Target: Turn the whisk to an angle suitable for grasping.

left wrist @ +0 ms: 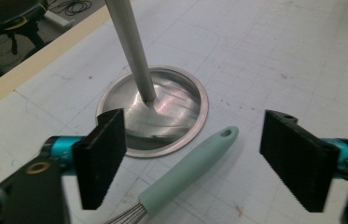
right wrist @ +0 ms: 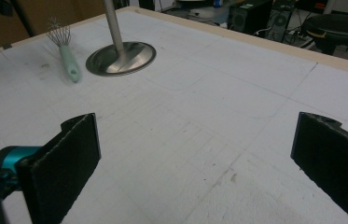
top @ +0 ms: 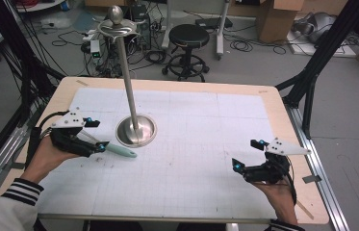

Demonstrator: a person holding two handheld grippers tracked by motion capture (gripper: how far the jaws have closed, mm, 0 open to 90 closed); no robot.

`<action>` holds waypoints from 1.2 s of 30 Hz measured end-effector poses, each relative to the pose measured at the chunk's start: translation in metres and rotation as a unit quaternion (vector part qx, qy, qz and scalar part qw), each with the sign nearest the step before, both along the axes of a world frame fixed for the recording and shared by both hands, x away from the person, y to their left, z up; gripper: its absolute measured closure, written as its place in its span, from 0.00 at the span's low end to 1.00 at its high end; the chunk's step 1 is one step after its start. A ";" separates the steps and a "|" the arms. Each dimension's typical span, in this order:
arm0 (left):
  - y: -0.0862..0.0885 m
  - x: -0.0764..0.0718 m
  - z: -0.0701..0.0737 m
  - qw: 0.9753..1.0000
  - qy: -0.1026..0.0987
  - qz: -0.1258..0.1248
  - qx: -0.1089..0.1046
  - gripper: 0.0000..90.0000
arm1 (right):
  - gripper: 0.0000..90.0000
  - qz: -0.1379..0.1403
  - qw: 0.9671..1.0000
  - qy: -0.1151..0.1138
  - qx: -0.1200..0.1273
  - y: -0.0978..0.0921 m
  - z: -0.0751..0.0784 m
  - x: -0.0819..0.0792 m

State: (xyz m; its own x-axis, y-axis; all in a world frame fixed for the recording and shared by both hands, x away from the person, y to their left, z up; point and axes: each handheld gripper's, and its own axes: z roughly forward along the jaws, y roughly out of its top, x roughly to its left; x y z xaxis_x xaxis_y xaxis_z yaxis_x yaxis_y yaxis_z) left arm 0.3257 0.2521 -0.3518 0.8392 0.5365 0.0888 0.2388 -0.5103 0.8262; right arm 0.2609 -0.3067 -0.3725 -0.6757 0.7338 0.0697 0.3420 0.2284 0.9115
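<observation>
Forearms in striped-cuff sleeves entered at the near edge of the table point(top: 177, 86), each hand wrapped around a gripper and held low over the white gridded mat point(top: 191, 144). Left hand point(top: 47, 156) was angled inward, its left gripper point(left wrist: 192, 158) pointing toward the metal stand point(top: 130, 96). Jaws stood wide apart, gripping nothing. Beyond the jaws, slightly toward the left one, sat the stand's round base point(left wrist: 162, 112), its pole rising upright. Between the jaws lay the whisk point(left wrist: 185, 175), mint handle pointing away toward the base rim, wires nearest the gripper; whether the jaws touched it could not be told. Right hand point(top: 275, 190) held the right gripper point(right wrist: 195, 158) near the table's right edge, jaws likewise wide apart and empty over bare mat, with stand and whisk well apart, far ahead beyond the left jaw.
</observation>
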 end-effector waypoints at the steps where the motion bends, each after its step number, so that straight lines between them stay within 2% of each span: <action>1: 0.000 0.001 -0.001 1.000 0.002 0.004 0.002 0.29 | 0.00 0.000 1.000 -0.001 0.000 0.000 0.000 0.000; 9: -0.002 0.014 -0.011 0.999 0.025 0.029 0.031 0.57 | 0.00 -0.001 1.000 0.002 0.001 0.000 -0.001 0.000; 15: -0.004 0.023 -0.018 0.997 0.037 0.058 0.048 0.70 | 0.00 0.002 1.000 0.003 0.000 0.001 -0.001 0.000; 19: -0.005 0.029 -0.023 0.994 0.045 0.075 0.062 0.80 | 0.00 0.004 1.000 0.002 -0.001 0.001 -0.001 0.001; 20: -0.005 0.030 -0.025 0.993 0.041 0.079 0.073 0.81 | 0.00 0.003 1.000 0.002 -0.001 0.001 -0.001 0.001; 22: -0.005 0.033 -0.028 0.992 0.039 0.085 0.084 0.89 | 0.00 0.004 1.000 0.001 -0.002 0.001 -0.001 0.001; 23: -0.006 0.034 -0.029 0.991 0.044 0.090 0.085 0.94 | 0.00 0.004 1.000 0.001 -0.002 0.001 -0.001 0.001; 27: -0.008 0.039 -0.035 0.990 0.071 0.084 0.085 1.00 | 0.00 0.003 1.000 0.002 -0.002 0.001 -0.001 0.001; 28: -0.009 0.041 -0.037 0.989 0.079 0.085 0.093 1.00 | 0.00 0.003 1.000 0.002 -0.002 0.001 -0.001 0.001; 29: -0.009 0.042 -0.039 0.989 0.082 0.085 0.094 1.00 | 0.00 0.002 1.000 0.002 -0.002 0.001 -0.001 0.001; 32: -0.012 0.046 -0.044 0.985 0.104 0.084 0.108 1.00 | 0.00 0.003 1.000 0.003 -0.002 0.002 -0.001 0.001; 36: -0.014 0.051 -0.048 0.982 0.118 0.087 0.121 1.00 | 0.00 0.004 1.000 0.004 -0.003 0.002 -0.002 0.002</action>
